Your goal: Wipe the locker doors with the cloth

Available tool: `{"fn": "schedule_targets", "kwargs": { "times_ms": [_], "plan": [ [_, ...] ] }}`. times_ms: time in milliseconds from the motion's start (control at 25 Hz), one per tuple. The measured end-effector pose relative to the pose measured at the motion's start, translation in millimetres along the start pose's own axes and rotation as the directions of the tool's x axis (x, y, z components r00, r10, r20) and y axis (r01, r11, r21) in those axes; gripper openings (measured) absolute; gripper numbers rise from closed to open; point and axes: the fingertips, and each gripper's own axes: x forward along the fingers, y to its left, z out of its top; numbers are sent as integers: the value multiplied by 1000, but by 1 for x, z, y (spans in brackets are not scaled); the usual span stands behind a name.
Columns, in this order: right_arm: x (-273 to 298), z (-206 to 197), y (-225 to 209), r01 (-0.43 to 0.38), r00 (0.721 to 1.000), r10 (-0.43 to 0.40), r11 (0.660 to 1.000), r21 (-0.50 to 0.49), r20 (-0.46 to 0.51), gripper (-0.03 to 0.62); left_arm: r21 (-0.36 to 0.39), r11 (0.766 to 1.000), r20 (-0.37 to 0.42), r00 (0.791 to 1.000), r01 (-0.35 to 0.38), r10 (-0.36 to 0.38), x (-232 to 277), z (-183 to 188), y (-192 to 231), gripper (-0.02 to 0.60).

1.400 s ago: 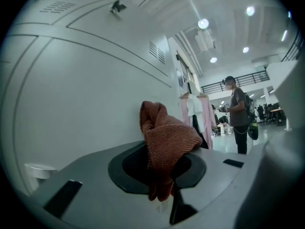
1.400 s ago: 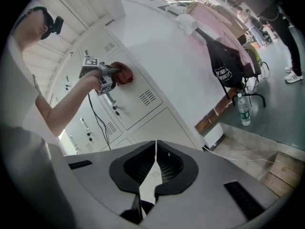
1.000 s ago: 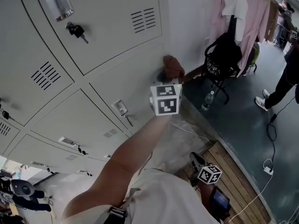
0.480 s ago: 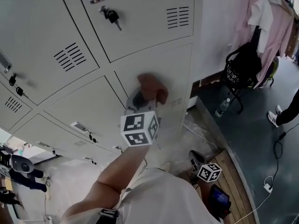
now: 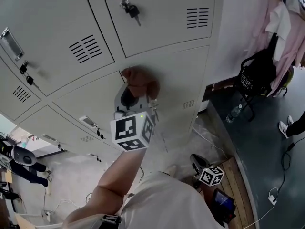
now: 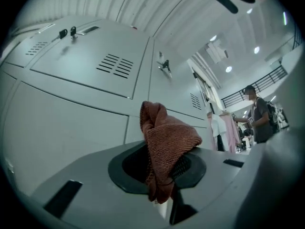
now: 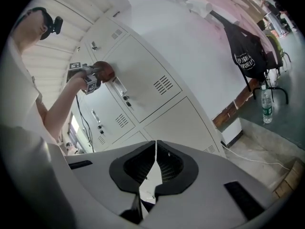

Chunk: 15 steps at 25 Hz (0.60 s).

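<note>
Left gripper (image 6: 162,171): jaws clamped on the cloth (image 6: 167,140); its folds cover most of the pads.
Cloth: rust-red and bunched, held up against a locker door (image 5: 183,70); the bundle hides whether it touches the door.
Right gripper (image 7: 156,162): jaws together with nothing between them; held low by the person's side, partly hidden behind the shirt (image 5: 162,199) in the head view.
Person (image 6: 257,120): far off, small, hard to make out.
</note>
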Motion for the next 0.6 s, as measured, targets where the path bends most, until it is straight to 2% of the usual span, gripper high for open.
{"fn": "schedule_targets", "kwargs": {
  "times_ms": [240, 480, 600],
  "plan": [
    [-30, -1, -18, 73, 996, -75, 997, 40, 52, 20, 69, 989, -40, 991, 129, -126, 46, -25, -81, 77],
    [-58, 6, -35, 146, 980, -155, 986, 80, 123, 20, 122, 959, -109, 964, 255, -242, 97, -60, -178, 78],
    [-70, 8, -41, 171, 972, -185, 980, 97, 147, 20, 105, 948, -131, 950, 299, -285, 114, -62, -208, 77]
  ]
}}
